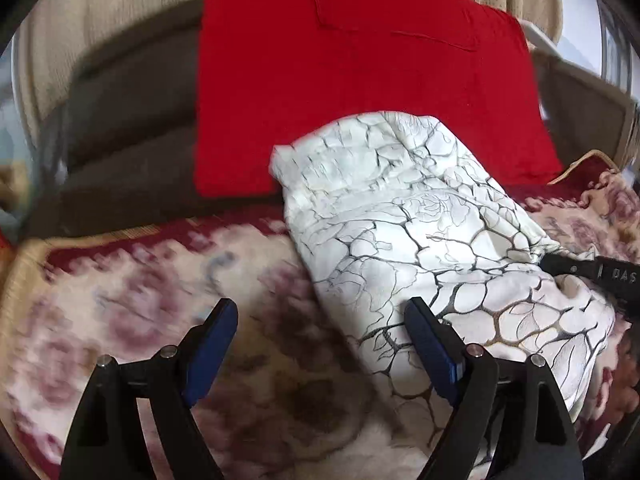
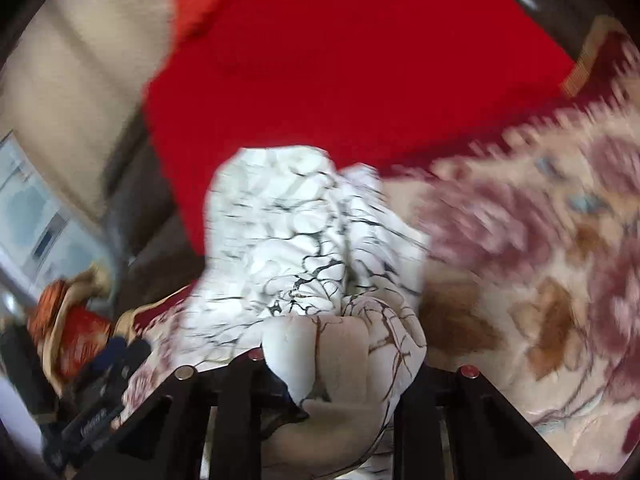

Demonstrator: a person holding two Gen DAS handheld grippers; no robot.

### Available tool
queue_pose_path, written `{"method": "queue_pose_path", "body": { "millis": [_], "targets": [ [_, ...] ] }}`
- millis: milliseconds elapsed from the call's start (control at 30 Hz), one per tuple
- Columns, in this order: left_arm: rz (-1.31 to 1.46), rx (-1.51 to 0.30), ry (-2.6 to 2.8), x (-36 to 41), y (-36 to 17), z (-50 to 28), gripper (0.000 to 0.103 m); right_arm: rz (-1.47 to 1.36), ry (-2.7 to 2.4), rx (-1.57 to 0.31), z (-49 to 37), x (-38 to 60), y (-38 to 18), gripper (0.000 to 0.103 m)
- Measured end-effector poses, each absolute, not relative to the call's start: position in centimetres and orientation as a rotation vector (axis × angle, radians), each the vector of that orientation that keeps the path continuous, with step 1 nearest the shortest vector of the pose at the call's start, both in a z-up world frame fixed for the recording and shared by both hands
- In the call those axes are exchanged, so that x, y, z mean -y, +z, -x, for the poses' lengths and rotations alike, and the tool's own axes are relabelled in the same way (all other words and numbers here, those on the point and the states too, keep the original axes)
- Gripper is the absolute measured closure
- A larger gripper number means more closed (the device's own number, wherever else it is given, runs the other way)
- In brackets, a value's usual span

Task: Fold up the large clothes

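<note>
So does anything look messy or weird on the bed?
Yes. The white crackle-print garment lies bunched and wrinkled on the floral blanket, one end overlapping the neatly folded red garment. The right tongs pinch its edge.

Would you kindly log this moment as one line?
left tongs: open, over blanket | right tongs: shut on white garment | red garment: flat behind

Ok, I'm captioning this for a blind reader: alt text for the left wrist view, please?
The open left claw hovers over a floral blanket, its right finger at the edge of a crumpled white garment with dark crackle lines. The right claw pinches that garment at its far side; a red cloth lies behind.
</note>
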State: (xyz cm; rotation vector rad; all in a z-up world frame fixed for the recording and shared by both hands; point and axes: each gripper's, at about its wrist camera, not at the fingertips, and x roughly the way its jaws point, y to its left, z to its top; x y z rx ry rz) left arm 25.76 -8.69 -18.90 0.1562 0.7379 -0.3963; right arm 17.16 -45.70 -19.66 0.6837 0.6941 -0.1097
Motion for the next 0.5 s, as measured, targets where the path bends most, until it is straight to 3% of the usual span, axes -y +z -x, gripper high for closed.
{"method": "queue_pose_path", "body": {
  "millis": [400,500],
  "targets": [
    [-0.264,-0.778,-0.379,9.4,-22.9,-26.8,0.017,-0.668,-0.097,-0.711,-17.4,45.8,-23.0,0.078],
    [-0.243,-0.763,-0.403,9.5,-22.4,-27.0,0.017,-0.718,-0.053,-0.711,-16.7,46.3,-22.2,0.070]
  ]
}}
